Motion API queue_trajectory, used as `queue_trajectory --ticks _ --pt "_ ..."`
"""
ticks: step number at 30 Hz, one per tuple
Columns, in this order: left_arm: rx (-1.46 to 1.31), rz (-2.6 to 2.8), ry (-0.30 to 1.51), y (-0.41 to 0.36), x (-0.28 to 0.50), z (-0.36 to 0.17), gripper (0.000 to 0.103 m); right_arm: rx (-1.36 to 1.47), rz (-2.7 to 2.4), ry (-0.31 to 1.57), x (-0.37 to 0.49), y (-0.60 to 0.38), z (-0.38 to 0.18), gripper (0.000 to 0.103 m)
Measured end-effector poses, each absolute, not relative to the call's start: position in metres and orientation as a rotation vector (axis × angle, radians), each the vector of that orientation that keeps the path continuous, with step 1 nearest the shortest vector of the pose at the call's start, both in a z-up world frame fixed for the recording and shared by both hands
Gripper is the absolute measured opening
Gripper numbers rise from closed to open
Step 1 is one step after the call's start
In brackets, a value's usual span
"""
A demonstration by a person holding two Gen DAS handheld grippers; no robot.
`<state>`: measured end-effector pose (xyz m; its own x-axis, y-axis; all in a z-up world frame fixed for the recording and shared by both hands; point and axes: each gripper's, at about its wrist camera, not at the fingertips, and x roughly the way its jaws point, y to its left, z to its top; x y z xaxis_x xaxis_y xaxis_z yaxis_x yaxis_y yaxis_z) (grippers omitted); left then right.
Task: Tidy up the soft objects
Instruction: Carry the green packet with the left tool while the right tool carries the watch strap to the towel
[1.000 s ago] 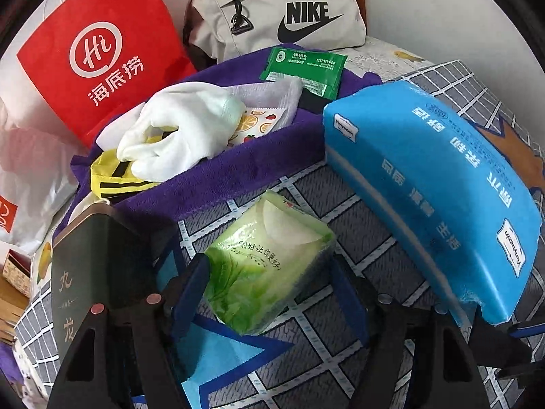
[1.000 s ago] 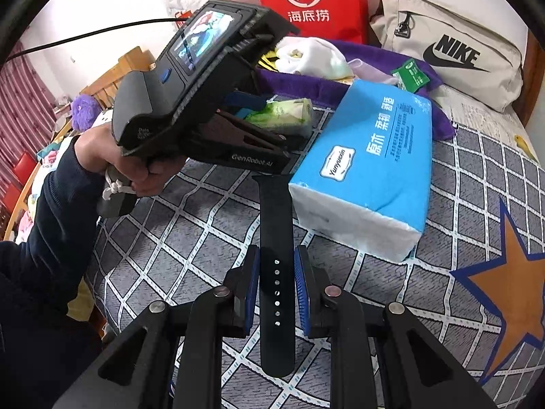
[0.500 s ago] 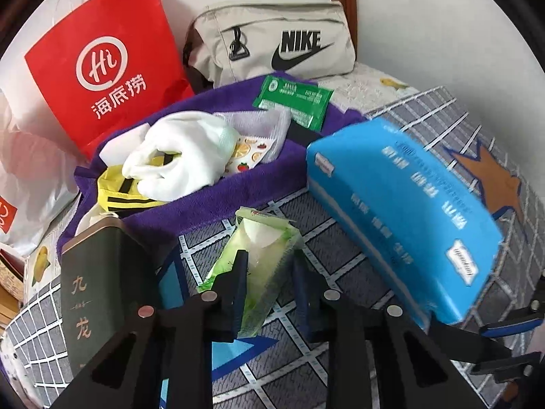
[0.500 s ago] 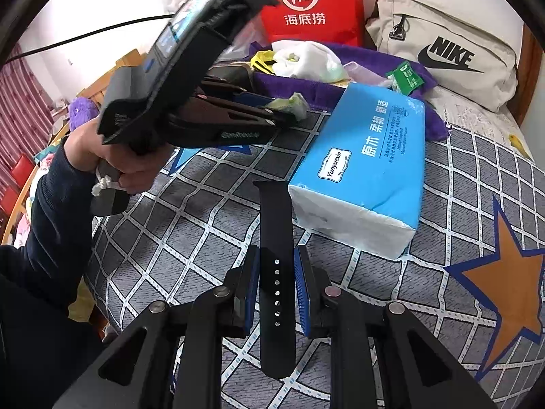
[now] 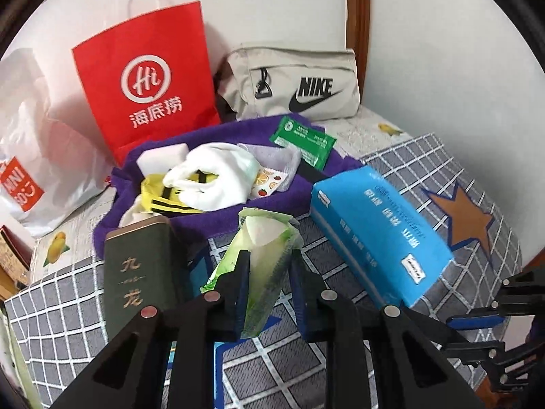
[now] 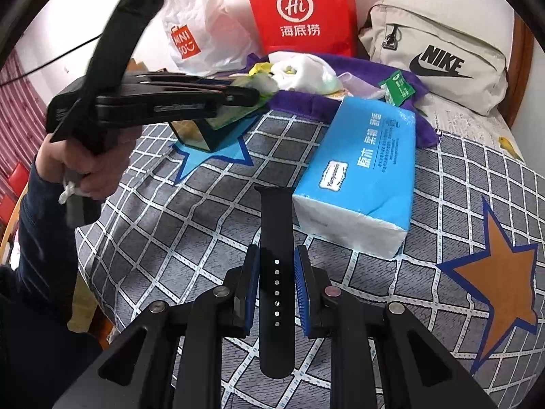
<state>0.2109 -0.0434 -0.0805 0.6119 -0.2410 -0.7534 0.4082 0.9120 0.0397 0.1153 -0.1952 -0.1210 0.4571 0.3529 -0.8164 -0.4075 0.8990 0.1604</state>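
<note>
The left gripper [image 5: 269, 272] clamps the green tissue pack [image 5: 262, 255], lifted toward the purple towel [image 5: 211, 214] collecting soft items, while the right gripper [image 6: 276, 283] pinches a black watch strap [image 6: 276, 238] above the bed's checked cover [image 6: 170, 221].

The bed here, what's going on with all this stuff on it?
A person is sorting soft items with a handheld gripper in each hand. The left gripper is shut on a green tissue pack, held above the checkered bedspread near the purple towel piled with white cloth. The right gripper is shut on a black watch strap, beside the blue tissue pack.
</note>
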Motion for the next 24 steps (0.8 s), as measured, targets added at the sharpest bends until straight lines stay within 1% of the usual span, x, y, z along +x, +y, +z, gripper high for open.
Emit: queue_trajectory --ticks 11,24 --pt "0.128 -0.338 0.792 -0.011 0.194 -0.049 0.022 -0.084 0.478 0.932 0.113 -0.184 -0.093 0.020" --pt "0.048 -0.228 0.813 0.045 0.214 -0.045 0.022 -0.078 0.355 0.935 0.168 -0.209 -0.085 0.020"
